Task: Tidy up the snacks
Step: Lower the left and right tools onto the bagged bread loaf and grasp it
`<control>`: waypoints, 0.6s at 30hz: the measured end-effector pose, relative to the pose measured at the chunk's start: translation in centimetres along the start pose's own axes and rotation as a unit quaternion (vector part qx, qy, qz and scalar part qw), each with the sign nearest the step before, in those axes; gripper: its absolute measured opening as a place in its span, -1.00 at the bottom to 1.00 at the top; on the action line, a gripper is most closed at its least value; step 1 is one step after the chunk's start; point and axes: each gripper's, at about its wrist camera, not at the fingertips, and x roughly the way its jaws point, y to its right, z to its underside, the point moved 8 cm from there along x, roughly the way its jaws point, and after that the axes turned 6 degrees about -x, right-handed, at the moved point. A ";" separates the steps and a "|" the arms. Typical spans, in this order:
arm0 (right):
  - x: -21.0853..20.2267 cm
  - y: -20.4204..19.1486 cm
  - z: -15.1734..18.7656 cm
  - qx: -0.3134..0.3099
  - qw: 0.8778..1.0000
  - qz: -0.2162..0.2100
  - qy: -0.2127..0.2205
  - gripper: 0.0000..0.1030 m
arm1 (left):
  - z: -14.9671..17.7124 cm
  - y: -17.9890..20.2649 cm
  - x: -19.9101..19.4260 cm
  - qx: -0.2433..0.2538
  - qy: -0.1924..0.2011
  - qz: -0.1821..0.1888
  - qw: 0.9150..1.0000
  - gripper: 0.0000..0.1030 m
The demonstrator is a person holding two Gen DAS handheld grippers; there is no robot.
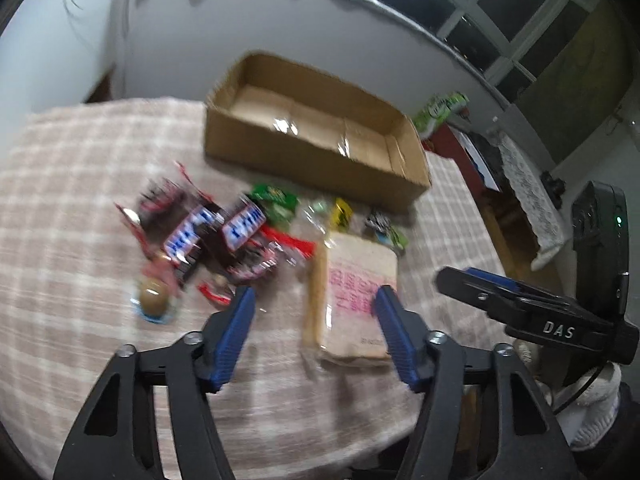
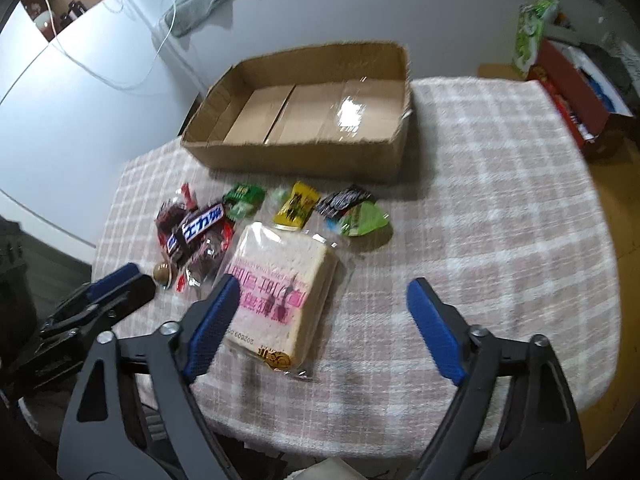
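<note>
Snacks: bread pack flat on table, long axis toward cardboard box; small wrappers blurred.
Left claw: released.
Right claw: released.

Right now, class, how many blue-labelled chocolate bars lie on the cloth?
2. One bar lies on the red wrappers at the pile's left; the second bar sits just right of it, beside the green packet. More could be hidden under the pile.

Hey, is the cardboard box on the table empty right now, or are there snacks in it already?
Empty. Both views show the cardboard box with only its bare taped floor; the snacks lie on the checked tablecloth in front of it.
</note>
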 end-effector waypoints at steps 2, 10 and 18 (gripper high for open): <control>1.2 -0.2 0.3 0.005 1.000 -0.018 -0.017 0.47 | 0.5 0.4 1.0 0.008 -0.015 0.006 1.000 -0.16; 4.5 -0.4 1.3 0.020 0.996 -0.057 -0.061 0.01 | 1.4 0.3 3.7 -0.001 -0.061 0.029 0.998 -0.29; 6.2 -0.5 1.7 0.035 0.992 -0.083 -0.083 -0.14 | 2.0 -0.5 5.0 -0.014 -0.085 0.035 0.996 -0.29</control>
